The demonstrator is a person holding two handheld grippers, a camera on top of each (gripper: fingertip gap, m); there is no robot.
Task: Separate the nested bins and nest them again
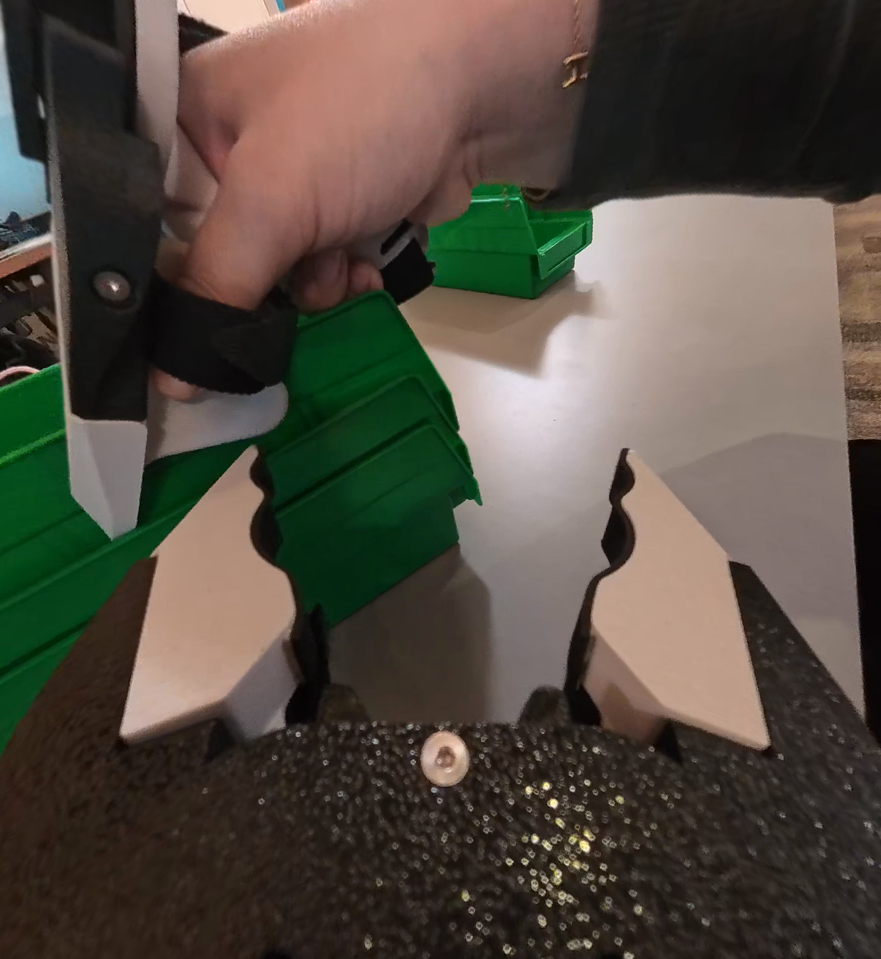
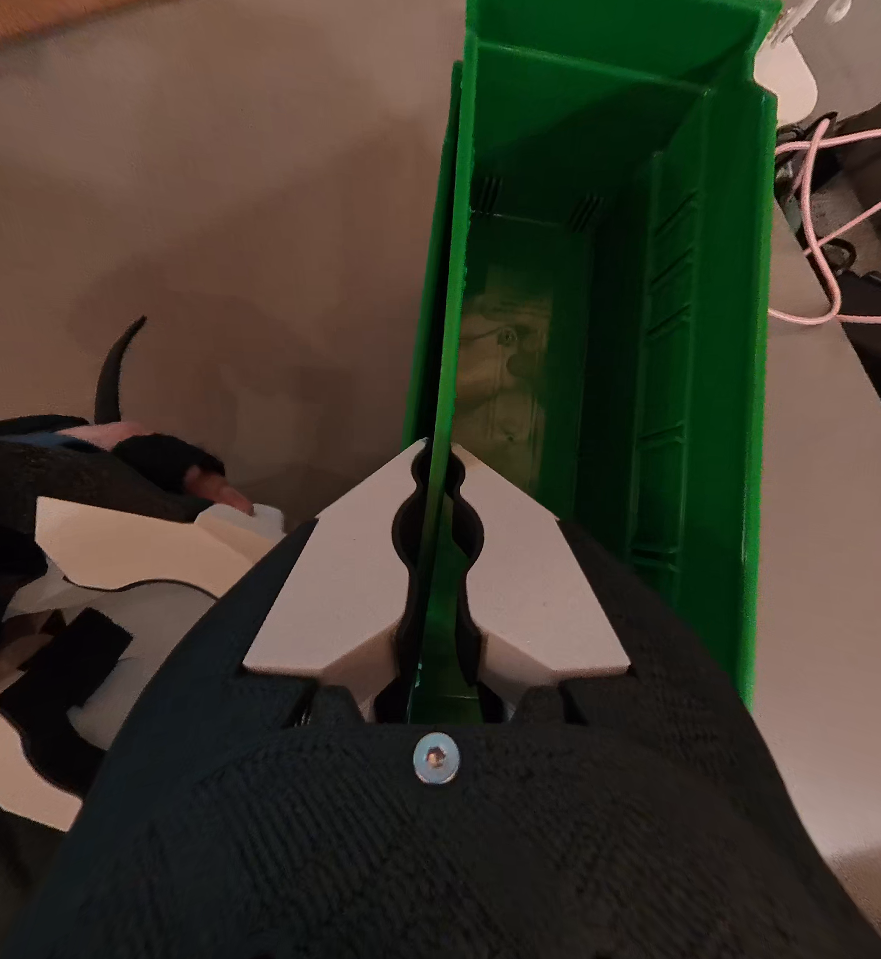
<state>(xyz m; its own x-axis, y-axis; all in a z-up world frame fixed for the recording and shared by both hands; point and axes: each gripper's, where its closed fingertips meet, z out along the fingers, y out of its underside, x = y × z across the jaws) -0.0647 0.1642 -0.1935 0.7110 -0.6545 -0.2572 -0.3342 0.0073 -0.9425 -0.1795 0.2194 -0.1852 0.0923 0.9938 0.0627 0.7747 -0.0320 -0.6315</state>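
The right tool (image 2: 438, 456) is clamped on the thin side wall of a long green bin (image 2: 708, 363), one finger (image 2: 355, 586) outside the wall and the other inside the bin. A second green wall sits flush against the outside of the gripped one, so this bin looks nested in another. Its open inside stretches away ahead of the tool, with a pale sticker on its floor. Past its far right side, pink cables (image 2: 843, 218) trail off the edge of the tabletop (image 2: 168, 207).

The left tool (image 1: 443, 467) hangs with its fingers spread wide, nothing between them but bare tabletop (image 1: 635, 389). Just to its left is the stack of green bins (image 1: 366, 467), their stepped front lips right beside the left fingertip; I cannot tell whether they touch. Above the stack, a hand (image 1: 350, 155) in a dark sleeve holds the other tool's white and black handle, a black strap (image 1: 220, 347) around the fingers. Ahead, well apart from the stack, a single small green bin (image 1: 521, 249) sits alone on the tabletop.
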